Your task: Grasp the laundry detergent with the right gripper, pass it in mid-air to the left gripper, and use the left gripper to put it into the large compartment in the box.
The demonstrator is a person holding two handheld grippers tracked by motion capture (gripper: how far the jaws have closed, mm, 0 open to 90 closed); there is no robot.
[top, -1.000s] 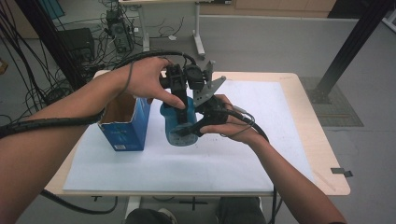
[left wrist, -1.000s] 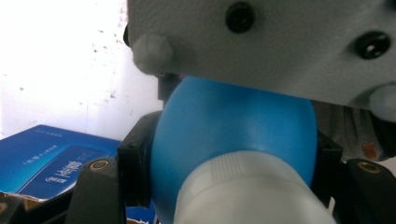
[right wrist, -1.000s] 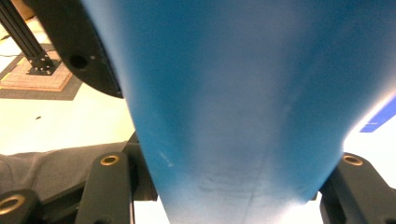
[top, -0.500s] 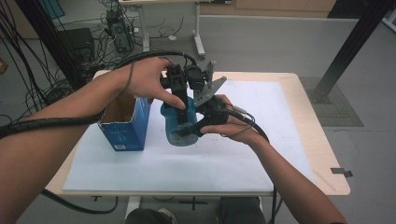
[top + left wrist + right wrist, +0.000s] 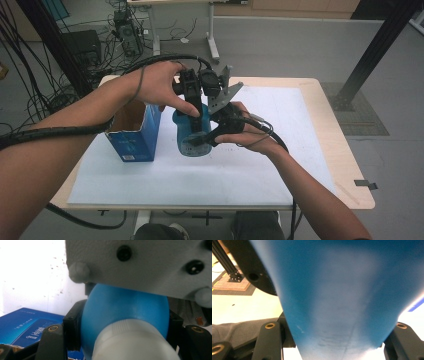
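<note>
1. The left hand [image 5: 160, 87] reaches in from the left, its gripper [image 5: 192, 107] pointing down with jaws closed on the blue bottle [image 5: 192, 132].
2. The right hand [image 5: 247, 132] holds its gripper [image 5: 212, 137] sideways, jaws clamped against that bottle's body.

lab | cable bundles [image 5: 45, 65] on floor | black aluminium frame post [image 5: 372, 55] | bare table [image 5: 345, 165]

High view: even, soft indoor light; the white sheet [image 5: 260, 165] on the table is the brightest area, shadows under the hands faint.
Edges: the forearm at the lower left looks stretched and large, soft in focus.
Left gripper view: the white background at upper left is blown out; the blue bottle [image 5: 125, 307] and its white cap [image 5: 132, 342] are blurred from closeness.
Right gripper view: the bottle's blue surface is hazy, with a pale sheen down its middle; the floor at left is sharper.
</note>
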